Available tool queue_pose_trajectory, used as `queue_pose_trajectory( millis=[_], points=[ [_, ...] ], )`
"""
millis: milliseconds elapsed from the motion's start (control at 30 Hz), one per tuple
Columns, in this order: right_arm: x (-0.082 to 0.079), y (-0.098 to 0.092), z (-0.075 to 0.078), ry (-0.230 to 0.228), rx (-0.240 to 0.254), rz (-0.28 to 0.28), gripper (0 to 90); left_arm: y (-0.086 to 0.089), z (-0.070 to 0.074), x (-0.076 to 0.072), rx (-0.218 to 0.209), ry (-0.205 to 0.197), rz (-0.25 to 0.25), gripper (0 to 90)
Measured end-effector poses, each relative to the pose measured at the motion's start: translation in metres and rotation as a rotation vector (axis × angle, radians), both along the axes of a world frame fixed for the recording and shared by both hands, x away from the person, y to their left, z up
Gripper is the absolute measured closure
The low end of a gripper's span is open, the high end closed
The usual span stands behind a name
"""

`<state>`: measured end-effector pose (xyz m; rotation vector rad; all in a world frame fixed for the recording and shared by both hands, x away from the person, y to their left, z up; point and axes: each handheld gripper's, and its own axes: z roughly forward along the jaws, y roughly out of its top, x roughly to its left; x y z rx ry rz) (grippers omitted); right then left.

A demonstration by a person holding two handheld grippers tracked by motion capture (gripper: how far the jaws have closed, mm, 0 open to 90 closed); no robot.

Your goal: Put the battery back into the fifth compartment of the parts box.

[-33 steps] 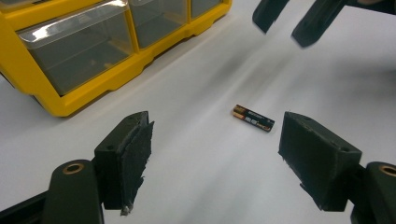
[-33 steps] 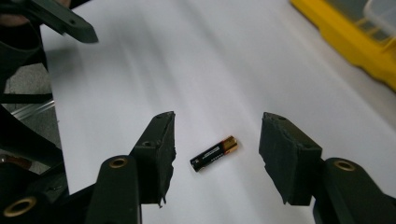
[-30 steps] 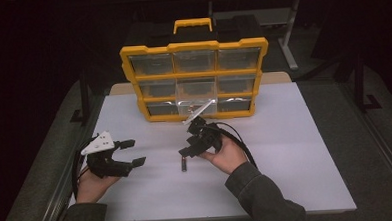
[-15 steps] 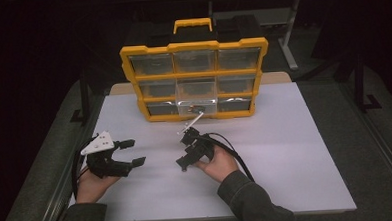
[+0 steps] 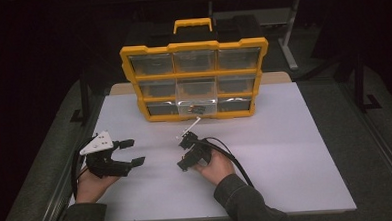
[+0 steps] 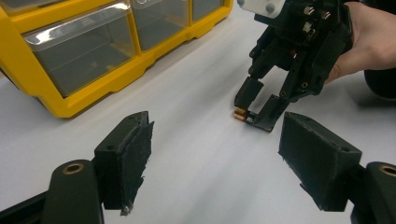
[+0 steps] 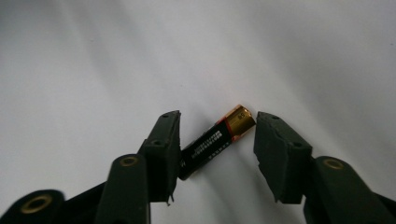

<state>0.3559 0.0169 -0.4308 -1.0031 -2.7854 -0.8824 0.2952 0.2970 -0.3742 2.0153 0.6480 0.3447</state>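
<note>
A white table top point(image 5: 306, 150) stands on grey carpet point(image 5: 385, 132) in a dark room, metal frame legs point(image 5: 287, 46) behind

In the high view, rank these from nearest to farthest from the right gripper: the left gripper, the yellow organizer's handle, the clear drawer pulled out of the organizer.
1. Clear drawer, just beyond the right gripper, bottom middle of the organizer.
2. Left gripper, off to the left.
3. Handle, on top at the back.

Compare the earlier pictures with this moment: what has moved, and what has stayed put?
The right gripper has come down to the table around the battery, its jaws just closing but not yet pressing it. The left gripper, open, and the yellow organizer stayed put.
</note>
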Motion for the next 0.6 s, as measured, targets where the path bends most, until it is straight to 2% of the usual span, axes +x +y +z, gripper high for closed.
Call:
queue_pose_trajectory(
  millis=[200, 333, 433, 600],
  points=[
    [-0.0032, -0.0041, -0.0007, -0.026, -0.003, -0.011, 63.3, 0.0003, 0.0000, 0.0003, 0.009, 0.002, -0.002, 24.7],
    [-0.0056, -0.0041, -0.0010, -0.065, -0.026, -0.004, 69.4, 0.0004, 0.0005, 0.0001, 0.008, -0.001, -0.003, 24.7],
    [-0.0076, -0.0057, -0.0024, -0.089, -0.025, -0.005, 74.2, 0.0008, 0.0004, 0.0002, 0.007, 0.002, -0.002, 24.7],
    [-0.0073, -0.0077, -0.0034, -0.091, -0.013, -0.008, 75.7, 0.0005, 0.0006, 0.0001, 0.009, -0.001, -0.004, 24.7]
  ],
)
